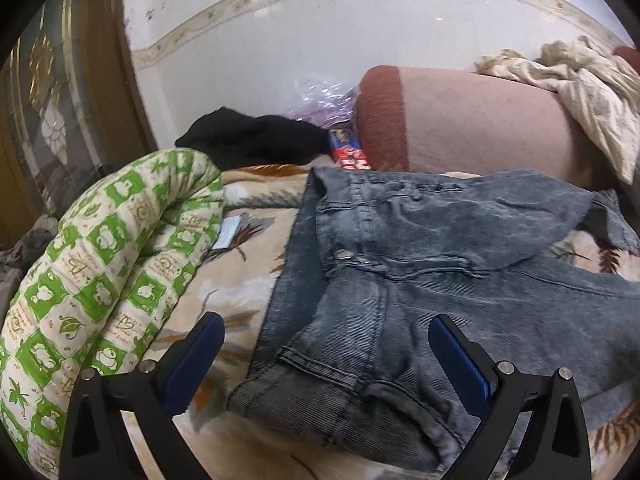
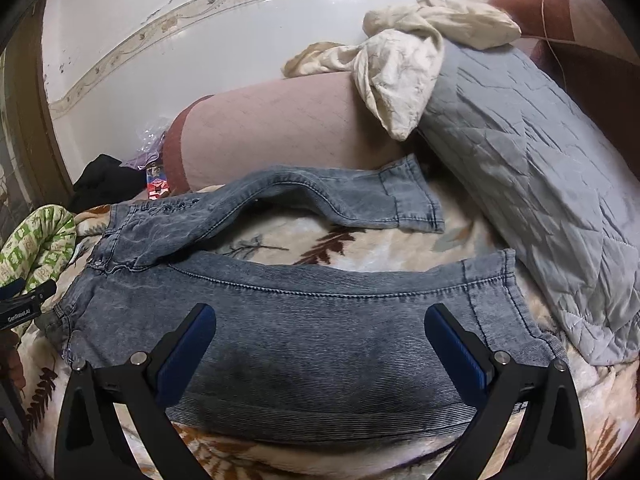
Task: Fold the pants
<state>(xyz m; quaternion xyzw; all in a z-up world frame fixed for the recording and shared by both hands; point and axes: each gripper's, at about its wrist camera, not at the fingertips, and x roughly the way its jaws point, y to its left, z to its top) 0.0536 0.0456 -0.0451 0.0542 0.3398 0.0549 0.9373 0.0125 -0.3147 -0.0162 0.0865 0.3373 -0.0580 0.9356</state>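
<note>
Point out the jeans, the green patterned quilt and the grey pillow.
jeans (image 2: pixel 320 344): right wrist view, near leg, mid-fabric.
green patterned quilt (image 1: pixel 108 248): left wrist view, middle of the roll.
grey pillow (image 2: pixel 540 184): right wrist view, quilted top face.

A glossy white wall (image 2: pixel 224 40) (its floral border curving across) reflects a ceiling light. A wooden door (image 1: pixel 48 92) stands left. Leaf-patterned blanket (image 2: pixel 360 240) covers the bed.

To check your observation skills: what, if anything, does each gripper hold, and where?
Nothing. The left gripper and right gripper both hang open over the jeans.
</note>
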